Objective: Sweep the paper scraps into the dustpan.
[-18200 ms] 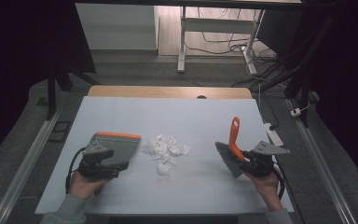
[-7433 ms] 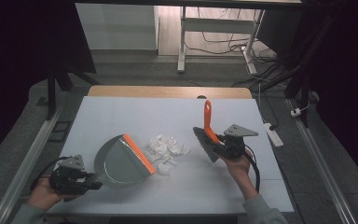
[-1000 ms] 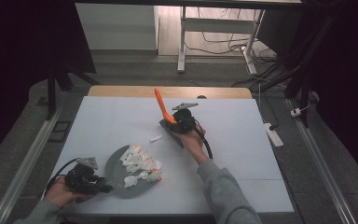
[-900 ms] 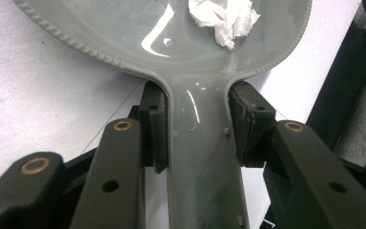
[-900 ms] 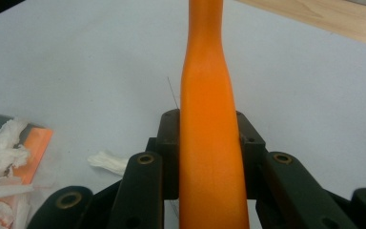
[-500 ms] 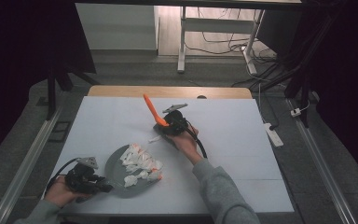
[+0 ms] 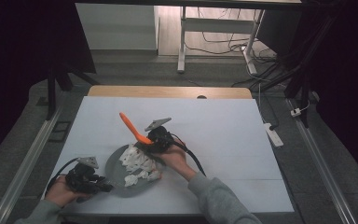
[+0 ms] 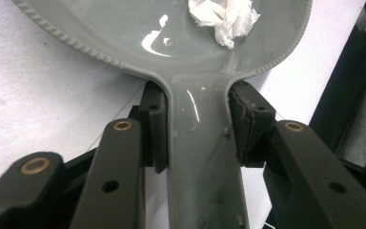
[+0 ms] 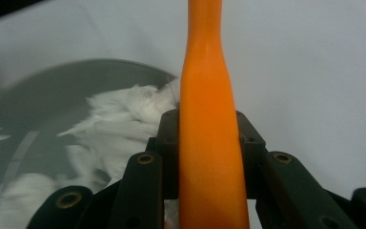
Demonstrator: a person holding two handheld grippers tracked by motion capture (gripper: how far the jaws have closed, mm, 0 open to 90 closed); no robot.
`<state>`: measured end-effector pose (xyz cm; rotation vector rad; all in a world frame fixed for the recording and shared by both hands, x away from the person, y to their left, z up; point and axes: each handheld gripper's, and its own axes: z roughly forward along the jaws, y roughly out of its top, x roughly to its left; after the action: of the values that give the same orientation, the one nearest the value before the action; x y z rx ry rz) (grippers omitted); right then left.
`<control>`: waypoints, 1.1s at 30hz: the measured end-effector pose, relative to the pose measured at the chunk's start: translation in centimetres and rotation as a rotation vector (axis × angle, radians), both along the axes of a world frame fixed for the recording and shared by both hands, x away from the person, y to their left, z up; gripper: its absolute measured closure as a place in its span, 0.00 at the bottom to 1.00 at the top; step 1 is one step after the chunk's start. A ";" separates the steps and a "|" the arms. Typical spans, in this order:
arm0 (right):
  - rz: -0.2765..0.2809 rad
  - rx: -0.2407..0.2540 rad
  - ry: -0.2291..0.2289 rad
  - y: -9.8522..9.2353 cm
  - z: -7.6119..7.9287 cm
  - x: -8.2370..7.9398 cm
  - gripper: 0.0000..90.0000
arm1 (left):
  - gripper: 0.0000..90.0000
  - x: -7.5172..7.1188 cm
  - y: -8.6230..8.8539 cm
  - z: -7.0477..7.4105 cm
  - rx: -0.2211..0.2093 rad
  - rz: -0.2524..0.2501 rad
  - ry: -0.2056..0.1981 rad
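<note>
Your left gripper [image 8: 198,143] is clamped on the grey handle of the dustpan [image 8: 171,38], one pad pressed against each side of the neck just below the pan. Your right gripper [image 9: 208,143] is clenched around the orange brush handle [image 9: 208,95], which rises straight up between its pads.

Outward from there, in the high view the left gripper [image 7: 86,177] sits at the near left corner of the table [image 7: 242,130] with the dustpan [image 7: 116,170] flat in front of it, and the right gripper [image 7: 161,139] is at the pan's far rim, the brush handle [image 7: 133,128] leaning away to the left. The scraps of white paper [image 7: 137,163] lie heaped inside the pan.

This looks like the end of the sweeping step: the paper is mostly gathered. The next move probably calls for a last short stroke into the pan while you hold it steady, then lifting it level so nothing spills.
</note>
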<state>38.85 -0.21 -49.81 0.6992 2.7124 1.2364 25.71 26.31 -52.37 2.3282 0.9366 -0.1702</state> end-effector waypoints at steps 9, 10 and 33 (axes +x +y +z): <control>-0.090 0.122 -0.081 -2.9 3.5 -0.1 0.78 | 0.69 0.0 0.0 0.0 -0.001 0.001 0.002; -0.109 0.128 -0.081 -3.5 3.6 0.3 0.78 | 0.69 0.0 0.0 0.0 -0.002 0.001 0.001; -0.111 0.009 0.048 0.6 -0.7 2.0 0.78 | 0.69 0.0 0.0 0.0 -0.002 0.000 0.004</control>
<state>40.89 0.44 -50.48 0.8781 2.6656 1.2228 25.70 26.33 -52.38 2.3265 0.9383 -0.1759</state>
